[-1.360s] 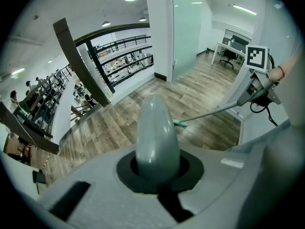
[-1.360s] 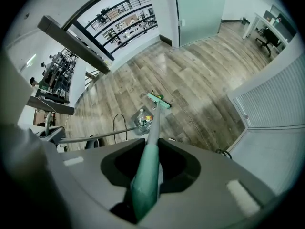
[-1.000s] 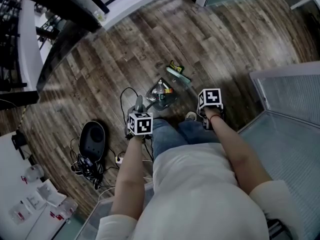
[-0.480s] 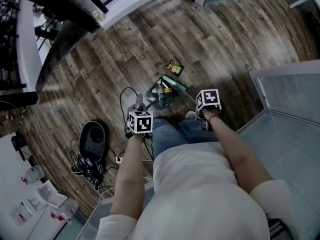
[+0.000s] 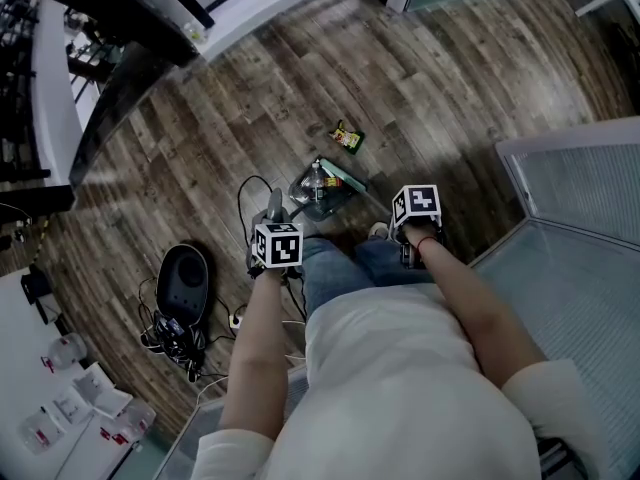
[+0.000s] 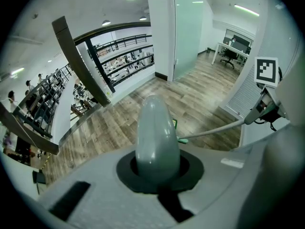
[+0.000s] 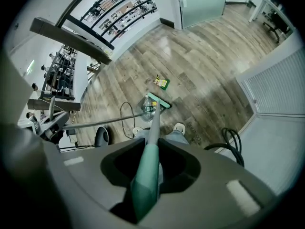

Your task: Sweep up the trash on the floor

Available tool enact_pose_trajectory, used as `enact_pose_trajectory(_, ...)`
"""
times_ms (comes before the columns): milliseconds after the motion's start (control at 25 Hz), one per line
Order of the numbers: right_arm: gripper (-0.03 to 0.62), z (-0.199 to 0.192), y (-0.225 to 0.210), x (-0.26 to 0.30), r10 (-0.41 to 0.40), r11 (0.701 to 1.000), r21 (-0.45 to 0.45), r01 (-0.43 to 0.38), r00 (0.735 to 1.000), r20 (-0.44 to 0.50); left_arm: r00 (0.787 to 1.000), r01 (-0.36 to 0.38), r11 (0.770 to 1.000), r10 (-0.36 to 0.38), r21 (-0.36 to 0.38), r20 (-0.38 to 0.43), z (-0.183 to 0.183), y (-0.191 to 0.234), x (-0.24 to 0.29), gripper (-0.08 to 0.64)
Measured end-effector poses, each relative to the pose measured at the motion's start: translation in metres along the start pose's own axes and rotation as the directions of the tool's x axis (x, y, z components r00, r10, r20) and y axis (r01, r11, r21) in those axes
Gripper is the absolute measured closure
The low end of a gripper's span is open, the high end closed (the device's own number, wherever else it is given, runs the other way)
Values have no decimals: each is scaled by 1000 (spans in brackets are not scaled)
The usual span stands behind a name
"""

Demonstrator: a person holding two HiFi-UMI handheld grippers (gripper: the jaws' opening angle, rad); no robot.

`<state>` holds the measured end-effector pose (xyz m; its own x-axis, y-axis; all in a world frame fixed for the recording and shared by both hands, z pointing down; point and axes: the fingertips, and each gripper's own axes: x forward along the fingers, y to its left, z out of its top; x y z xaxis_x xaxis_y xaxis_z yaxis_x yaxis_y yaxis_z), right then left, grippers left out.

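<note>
L hand-held gripper (image 5: 275, 233) clamped on smooth grey rounded dustpan handle (image 6: 157, 142). R hand-held gripper (image 5: 415, 216) clamped on slim teal broom handle (image 7: 147, 171). Both held abt waist height, well above trash. Dustpan (image 5: 312, 200) on floor just ahead of person's shoes. Clear plastic bottle (image 5: 318, 180) in pan; flat teal broom head (image 5: 347, 179) just beside it, R side. Crinkled yellow-green wrapper (image 5: 346, 137) lies beyond broom head, apart, on dark wood-plank floor (image 5: 450, 88).
</note>
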<state>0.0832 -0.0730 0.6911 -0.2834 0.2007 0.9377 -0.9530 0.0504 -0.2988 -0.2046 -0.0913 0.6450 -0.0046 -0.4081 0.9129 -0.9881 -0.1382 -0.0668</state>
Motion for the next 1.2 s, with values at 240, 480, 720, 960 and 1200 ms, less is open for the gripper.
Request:
enact_pose_trajectory(240,494,-12,-2,-3,16,1000,9,-15,1000,-7,1000,-5,1000,5,1,4,-2,1,-1,551)
enact_pose_trajectory(480,494,-29,-5,-6,40,999,21,-40,999,-29,1000,-6,1000,6,0,5,-1,1,-1,551)
enact_pose_trajectory(720,495,-42,-8,-12,61,997,41,-60,997,-39,1000,-9,1000,9,2,7,-2,1,-1,551)
enact_pose_trajectory(960,494,-42,-15,-18,82,995,60,-80,996,-31,1000,-12,1000,12,3,8,0,2,1,551)
enact_pose_trajectory(1200,494,-41,-15,-25,76,996,41,-75,997,-12,1000,-15,1000,15,5,7,1,0,0,549)
